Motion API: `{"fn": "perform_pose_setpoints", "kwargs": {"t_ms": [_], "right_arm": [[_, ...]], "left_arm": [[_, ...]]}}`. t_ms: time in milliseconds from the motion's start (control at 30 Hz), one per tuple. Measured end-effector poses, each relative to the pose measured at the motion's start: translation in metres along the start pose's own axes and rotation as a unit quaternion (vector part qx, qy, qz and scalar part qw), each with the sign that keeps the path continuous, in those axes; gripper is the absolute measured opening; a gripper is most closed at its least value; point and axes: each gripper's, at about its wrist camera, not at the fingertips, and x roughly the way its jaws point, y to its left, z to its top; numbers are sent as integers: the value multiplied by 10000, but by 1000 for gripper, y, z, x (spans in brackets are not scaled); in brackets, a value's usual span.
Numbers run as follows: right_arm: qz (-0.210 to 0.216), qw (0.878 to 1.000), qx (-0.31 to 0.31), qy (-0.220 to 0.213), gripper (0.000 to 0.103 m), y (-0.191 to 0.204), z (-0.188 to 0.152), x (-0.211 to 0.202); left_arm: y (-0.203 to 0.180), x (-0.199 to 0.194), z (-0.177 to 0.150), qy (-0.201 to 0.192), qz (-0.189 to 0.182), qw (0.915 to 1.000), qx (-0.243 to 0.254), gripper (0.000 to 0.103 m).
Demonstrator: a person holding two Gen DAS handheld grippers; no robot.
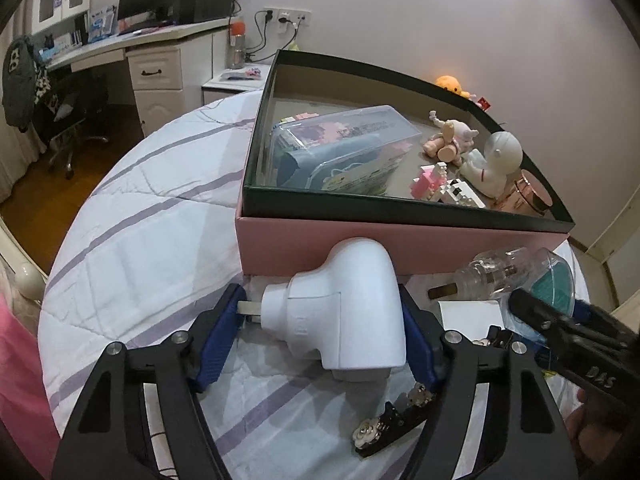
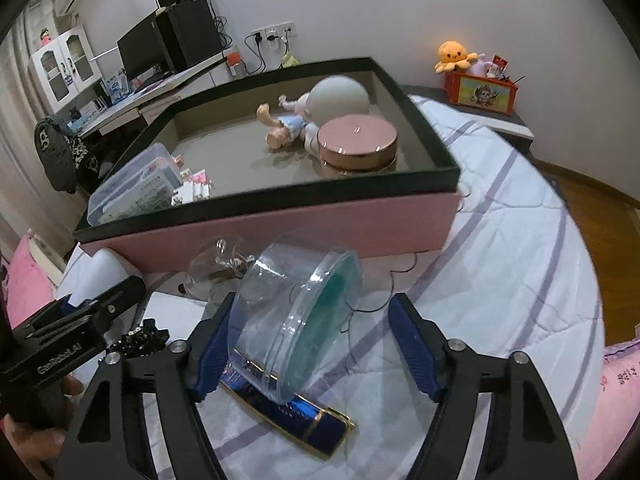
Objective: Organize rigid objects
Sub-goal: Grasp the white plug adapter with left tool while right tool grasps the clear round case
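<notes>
Two grippers low over a striped quilt, one pink box just beyond.

Nearest, the left gripper (image 1: pixel 324 332) has its blue pads spread around one white plug (image 1: pixel 352 312); whether they press it is unclear. The right gripper (image 2: pixel 312 344) gapes, one clear round tub (image 2: pixel 296 320) leaning on its left pad over one blue case (image 2: pixel 304 416). One hair clip (image 1: pixel 392 420) lies at 6 o'clock. The box (image 2: pixel 280 228) at 12 o'clock holds one clear case (image 1: pixel 340 148), one doll (image 2: pixel 284 124), one astronaut (image 1: pixel 496 160), one round tin (image 2: pixel 358 140). Open quilt (image 2: pixel 500 240) runs toward 3 o'clock.
</notes>
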Motion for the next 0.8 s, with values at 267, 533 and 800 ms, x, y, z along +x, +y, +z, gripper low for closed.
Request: {"fn": "perform_pose_setpoints", "kwargs": {"t_ms": [267, 533, 800], "right_arm": [[94, 9999, 54, -130, 39, -8, -5, -10], [88, 9999, 102, -78, 38, -10, 0, -1], [308, 9991, 173, -221, 38, -15, -7, -19]], "left_arm": [[5, -11, -6, -55, -90, 9999, -45, 74], [3, -20, -9, -117, -43, 9999, -13, 74], [0, -34, -10, -295, 11, 9995, 90, 74]]}}
